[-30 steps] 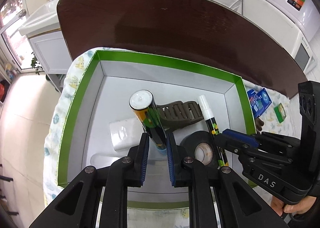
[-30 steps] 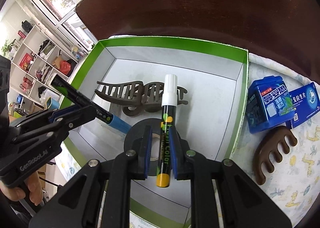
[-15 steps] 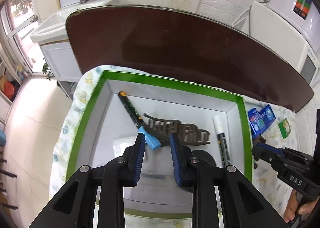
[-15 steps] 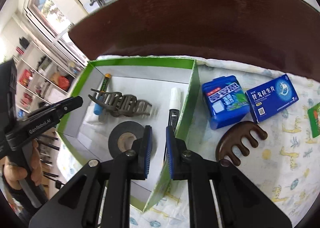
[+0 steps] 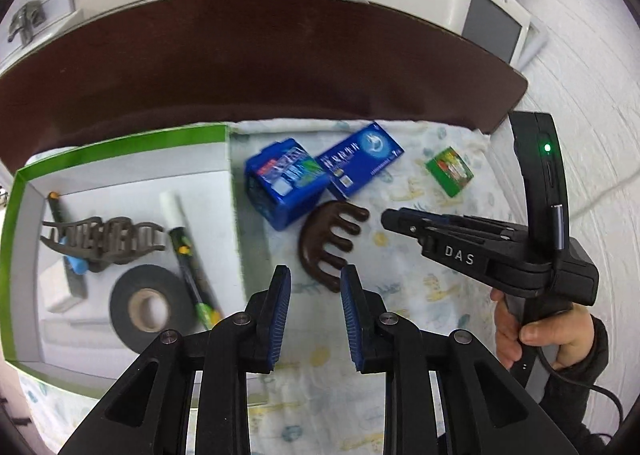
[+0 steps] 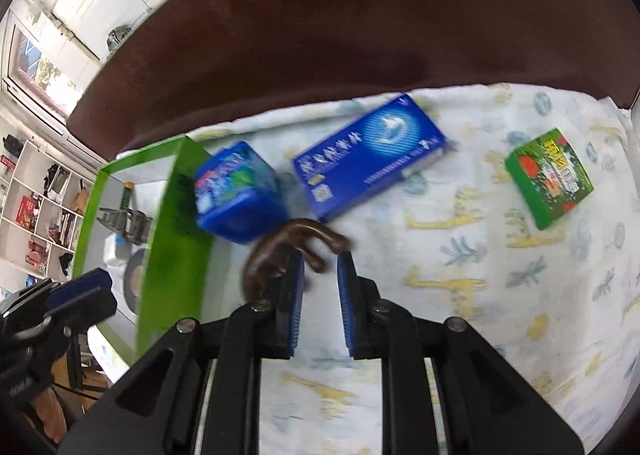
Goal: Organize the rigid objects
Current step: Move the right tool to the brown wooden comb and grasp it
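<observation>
Both grippers empty, jaws slightly apart: left gripper [image 5: 312,275] and right gripper [image 6: 318,261] over brown comb [image 5: 328,239] on the cloth-covered surface [image 5: 420,287], beside green-rimmed box [image 5: 120,143] holding marker [image 5: 188,251], tape roll [image 5: 144,307].

Counts: one green-rimmed box [image 5: 120,143]. Inside it: two markers, white-capped [image 5: 182,239] and blue-capped [image 5: 66,251]; one hair claw clip [image 5: 104,239]; one black tape roll [image 5: 144,307]; one white block [image 5: 52,287]. On the cloth: two blue packs, tub-shaped [image 5: 286,185] and flat carton [image 5: 362,157]; one small green box [image 5: 450,171]; one brown comb [image 5: 328,243].
</observation>
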`<move>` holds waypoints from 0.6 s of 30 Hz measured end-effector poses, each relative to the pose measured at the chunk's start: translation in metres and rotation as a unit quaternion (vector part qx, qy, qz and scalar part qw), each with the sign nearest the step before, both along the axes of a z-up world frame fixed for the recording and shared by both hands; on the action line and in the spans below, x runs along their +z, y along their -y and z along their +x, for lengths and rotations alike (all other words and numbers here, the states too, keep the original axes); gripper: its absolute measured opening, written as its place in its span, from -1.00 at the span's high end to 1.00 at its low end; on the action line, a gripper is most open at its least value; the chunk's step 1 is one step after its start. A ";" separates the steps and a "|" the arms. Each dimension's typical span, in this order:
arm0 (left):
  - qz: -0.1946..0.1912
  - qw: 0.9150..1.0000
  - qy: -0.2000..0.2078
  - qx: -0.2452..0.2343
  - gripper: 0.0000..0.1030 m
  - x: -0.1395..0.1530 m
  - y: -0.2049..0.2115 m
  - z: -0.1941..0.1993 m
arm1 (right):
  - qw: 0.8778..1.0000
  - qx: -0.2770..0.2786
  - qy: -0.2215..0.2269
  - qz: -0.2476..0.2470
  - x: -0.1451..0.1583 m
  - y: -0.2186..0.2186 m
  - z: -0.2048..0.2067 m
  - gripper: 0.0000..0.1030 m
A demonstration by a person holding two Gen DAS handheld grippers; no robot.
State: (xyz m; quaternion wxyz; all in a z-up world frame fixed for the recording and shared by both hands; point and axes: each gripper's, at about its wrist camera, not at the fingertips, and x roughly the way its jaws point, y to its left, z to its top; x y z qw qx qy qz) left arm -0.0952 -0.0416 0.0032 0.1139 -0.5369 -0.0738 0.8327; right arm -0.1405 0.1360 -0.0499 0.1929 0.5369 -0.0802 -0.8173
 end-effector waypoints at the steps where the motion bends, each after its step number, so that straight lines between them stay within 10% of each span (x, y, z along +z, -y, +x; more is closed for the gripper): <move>1: -0.001 1.000 0.011 0.000 0.53 -0.006 -0.009 -0.003 | 1.000 0.007 0.001 -0.002 -0.003 -0.003 -0.002 0.66; 18: -0.011 0.986 0.123 0.112 0.53 -0.076 -0.023 -0.034 | 0.993 0.100 0.005 -0.059 -0.033 0.003 -0.036 0.64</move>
